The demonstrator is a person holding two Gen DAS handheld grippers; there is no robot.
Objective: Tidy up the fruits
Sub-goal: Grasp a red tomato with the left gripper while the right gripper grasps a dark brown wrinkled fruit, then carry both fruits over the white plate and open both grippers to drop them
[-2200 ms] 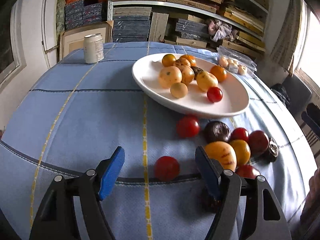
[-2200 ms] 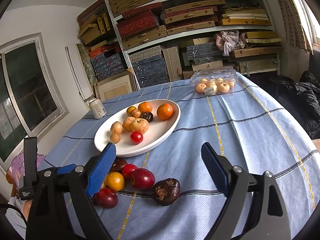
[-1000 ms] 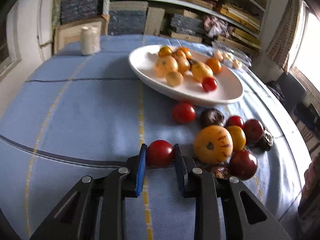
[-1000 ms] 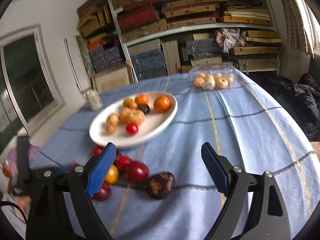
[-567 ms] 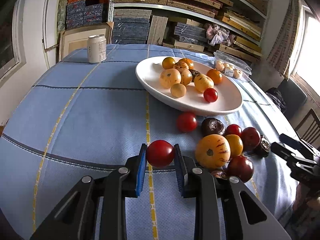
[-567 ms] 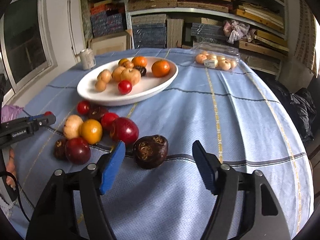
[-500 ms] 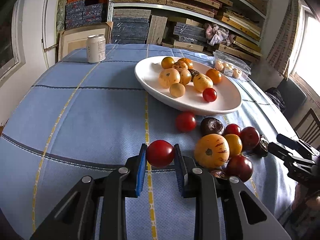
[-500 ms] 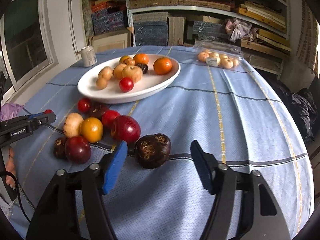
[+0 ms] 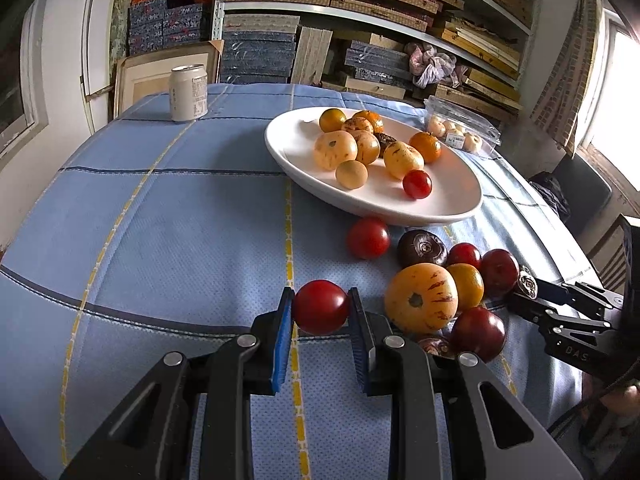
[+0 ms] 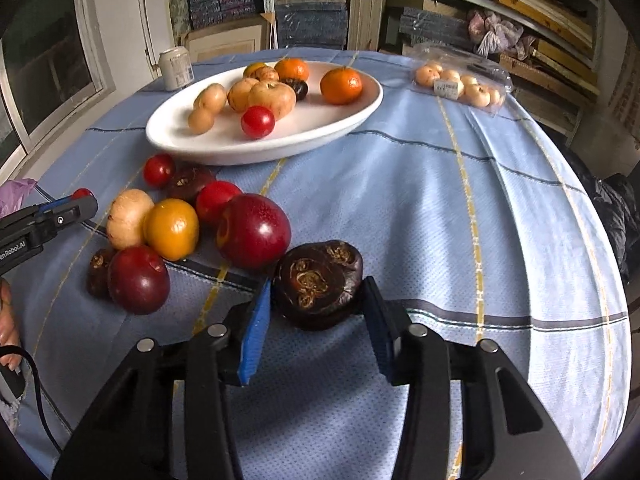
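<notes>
My left gripper (image 9: 320,309) is shut on a small red tomato (image 9: 320,306) just above the blue tablecloth. My right gripper (image 10: 318,300) has a dark wrinkled fruit (image 10: 318,280) between its blue pads. Its jaws are closing, and the pads touch both sides of the fruit, which rests on the cloth. A white oval plate (image 9: 460,208) farther back holds several yellow, orange and red fruits. Loose plums, tomatoes and yellow fruits (image 10: 172,228) lie in a cluster between the two grippers. The left view shows the right gripper (image 9: 520,300) at the cluster's right edge.
A drink can (image 9: 188,92) stands at the far left of the table. A clear plastic box of pale fruits (image 10: 460,80) lies at the far right. Stacked shelves fill the wall behind. A hand (image 10: 8,320) shows at the left edge.
My right gripper came down and forward onto the dark fruit, and its jaws narrowed around it. The left gripper stays still, with the tomato in it.
</notes>
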